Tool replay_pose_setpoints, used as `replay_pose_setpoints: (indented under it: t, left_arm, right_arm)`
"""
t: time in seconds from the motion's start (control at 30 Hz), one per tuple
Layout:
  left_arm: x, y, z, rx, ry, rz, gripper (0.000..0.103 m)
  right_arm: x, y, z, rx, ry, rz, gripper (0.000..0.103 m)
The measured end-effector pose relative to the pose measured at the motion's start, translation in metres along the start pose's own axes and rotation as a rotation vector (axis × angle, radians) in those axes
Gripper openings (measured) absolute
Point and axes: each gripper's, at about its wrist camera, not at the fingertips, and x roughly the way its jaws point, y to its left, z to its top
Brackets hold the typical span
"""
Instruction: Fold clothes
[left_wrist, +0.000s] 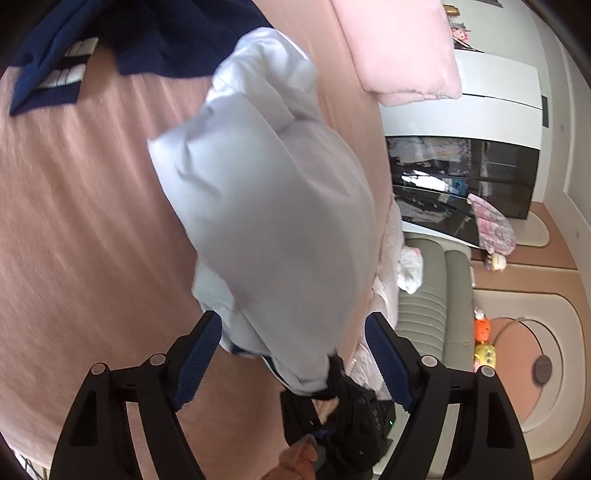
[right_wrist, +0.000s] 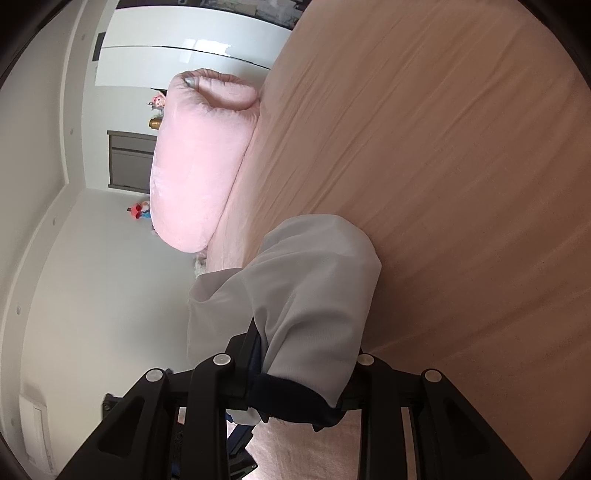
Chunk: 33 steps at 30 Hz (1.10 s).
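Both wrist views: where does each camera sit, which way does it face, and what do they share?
Left wrist: on the left gripper, looking down its open fingers at the white garment over the pink bed; a hand shows below.
Right wrist: on the right gripper, fingers shut on the white garment's dark-trimmed edge, bed right, wall left.
Shared: the garment, bed, pink pillow.
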Motion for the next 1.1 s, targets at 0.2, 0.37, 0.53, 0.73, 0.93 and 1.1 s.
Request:
replay_pose_setpoints:
  t: [0.2,0.37,0.53,0.73,0.93,1.1]
  left_arm:
    - [0.012,0.007,0.012,-0.050,0.001,0.000,0.079]
    - [0.015,-0.001,0.008,-0.005,-0.033,0.035,0.041]
    - [0.014,0.002,0.004,-0.021,-0.036,0.013,0.023]
    - [0.017,0.000,-0.002,0.007,0.000,-0.027,0.020]
    - [0.020,-0.009,-0.015,0.001,0.042,-0.123,0.019]
    - [0.025,-0.007,-0.038,-0.026,0.094,-0.197,0.019]
  right_arm:
    - [-0.003,-0.008,0.004,0.017,-0.010,0.003,0.028]
    - [-0.007,-0.002,0.000,-0.043,-0.021,-0.019,0.027]
    - [-0.011,0.009,-0.004,-0.134,-0.029,-0.036,0.025]
    - [-0.021,0.025,-0.010,-0.211,-0.057,-0.042,0.023]
    - [-0.040,0.047,-0.021,-0.339,-0.069,-0.080,0.021]
    - [-0.072,0.040,-0.026,-0.302,-0.066,-0.098,0.021]
